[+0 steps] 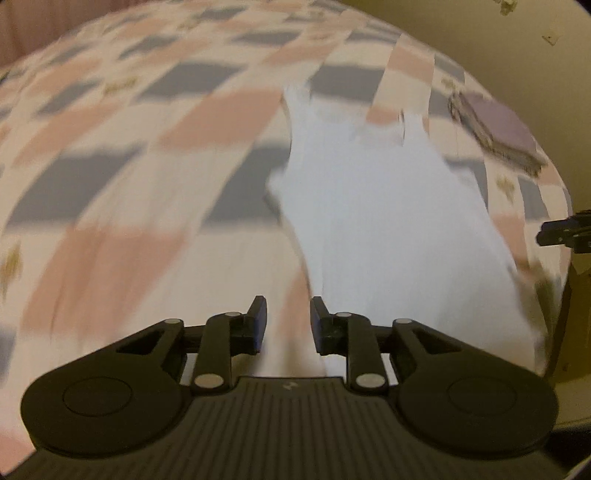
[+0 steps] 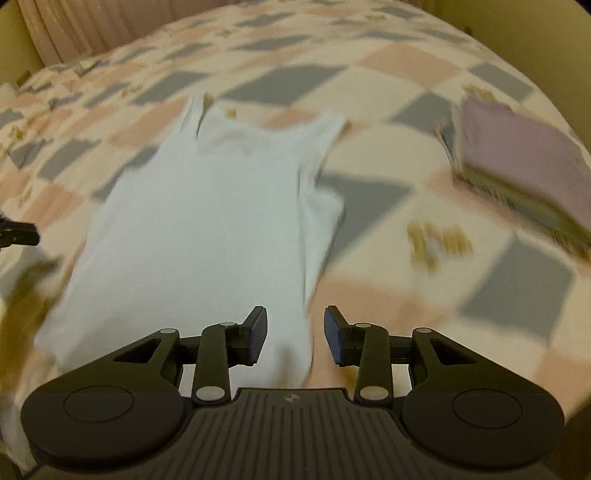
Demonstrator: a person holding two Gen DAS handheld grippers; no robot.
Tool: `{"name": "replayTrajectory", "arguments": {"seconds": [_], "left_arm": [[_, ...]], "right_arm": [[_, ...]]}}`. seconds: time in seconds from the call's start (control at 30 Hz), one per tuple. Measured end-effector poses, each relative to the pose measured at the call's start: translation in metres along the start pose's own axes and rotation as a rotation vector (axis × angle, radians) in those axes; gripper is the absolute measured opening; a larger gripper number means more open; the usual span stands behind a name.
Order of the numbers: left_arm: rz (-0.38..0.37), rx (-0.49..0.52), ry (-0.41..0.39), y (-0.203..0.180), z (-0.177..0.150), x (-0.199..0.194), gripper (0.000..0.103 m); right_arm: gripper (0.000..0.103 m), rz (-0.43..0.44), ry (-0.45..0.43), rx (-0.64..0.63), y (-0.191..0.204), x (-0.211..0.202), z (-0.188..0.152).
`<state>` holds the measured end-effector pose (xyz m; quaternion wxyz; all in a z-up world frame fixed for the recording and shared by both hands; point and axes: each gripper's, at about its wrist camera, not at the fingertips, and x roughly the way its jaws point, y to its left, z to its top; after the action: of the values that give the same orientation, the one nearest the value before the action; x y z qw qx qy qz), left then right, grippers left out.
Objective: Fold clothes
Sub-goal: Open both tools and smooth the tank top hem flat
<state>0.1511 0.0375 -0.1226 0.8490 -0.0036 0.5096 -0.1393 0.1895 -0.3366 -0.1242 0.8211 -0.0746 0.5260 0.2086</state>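
Note:
A white sleeveless top [image 1: 388, 221] [image 2: 207, 221] lies flat on the checked bedspread [image 1: 129, 177] [image 2: 406, 74], straps pointing away from me. My left gripper [image 1: 288, 319] is open at the hem's left corner, and the cloth edge runs past its right finger. My right gripper [image 2: 295, 326] is open at the hem's right corner, with white cloth lying in the gap between its jaws. Each gripper also shows at the edge of the other view: the right gripper [image 1: 565, 230] and the left gripper [image 2: 18, 232]. Both views are motion-blurred.
A stack of folded clothes, purple on top [image 1: 506, 129] [image 2: 517, 162], sits on the bed to the right of the top. A pleated pink curtain [image 2: 74, 29] hangs behind the bed's far left. A yellowish wall [image 1: 517, 55] borders the bed's right side.

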Motion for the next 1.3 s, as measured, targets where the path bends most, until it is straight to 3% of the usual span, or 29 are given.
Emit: {"name": "replayTrajectory", "arguments": {"seconds": [0.23, 0.43, 0.6, 0.73, 0.77, 0.83, 0.9, 1.03, 1.17, 1.3], "left_arm": [[-0.002, 0.125, -0.035, -0.017, 0.111, 0.083, 0.023], [0.048, 0.181, -0.06, -0.031, 0.185, 0.147, 0.023], [0.019, 0.243, 0.045, -0.035, 0.216, 0.202, 0.023], [-0.012, 0.202, 0.019, -0.03, 0.229, 0.219, 0.023], [-0.02, 0.191, 0.013, -0.029, 0.232, 0.223, 0.023], [-0.035, 0.153, 0.004, -0.024, 0.24, 0.228, 0.023], [-0.049, 0.115, 0.01, -0.019, 0.246, 0.229, 0.023], [-0.094, 0.05, -0.034, -0.012, 0.247, 0.205, 0.024], [-0.069, 0.035, -0.067, -0.014, 0.227, 0.169, 0.027], [-0.031, 0.07, -0.042, -0.024, 0.183, 0.135, 0.027]], "right_arm": [[0.038, 0.083, -0.043, -0.088, -0.038, 0.068, 0.1], [0.038, 0.144, -0.038, -0.101, -0.054, 0.114, 0.157], [0.037, 0.173, -0.003, -0.114, -0.056, 0.148, 0.177], [0.033, 0.175, 0.015, -0.11, -0.06, 0.17, 0.189], [0.027, 0.175, 0.02, -0.109, -0.061, 0.175, 0.192], [0.023, 0.176, 0.029, -0.107, -0.063, 0.186, 0.198], [0.023, 0.18, 0.031, -0.092, -0.066, 0.192, 0.203], [0.027, 0.178, -0.028, -0.05, -0.072, 0.166, 0.198], [0.03, 0.171, -0.021, -0.009, -0.08, 0.142, 0.175], [0.032, 0.146, 0.02, -0.005, -0.075, 0.126, 0.134]]}}
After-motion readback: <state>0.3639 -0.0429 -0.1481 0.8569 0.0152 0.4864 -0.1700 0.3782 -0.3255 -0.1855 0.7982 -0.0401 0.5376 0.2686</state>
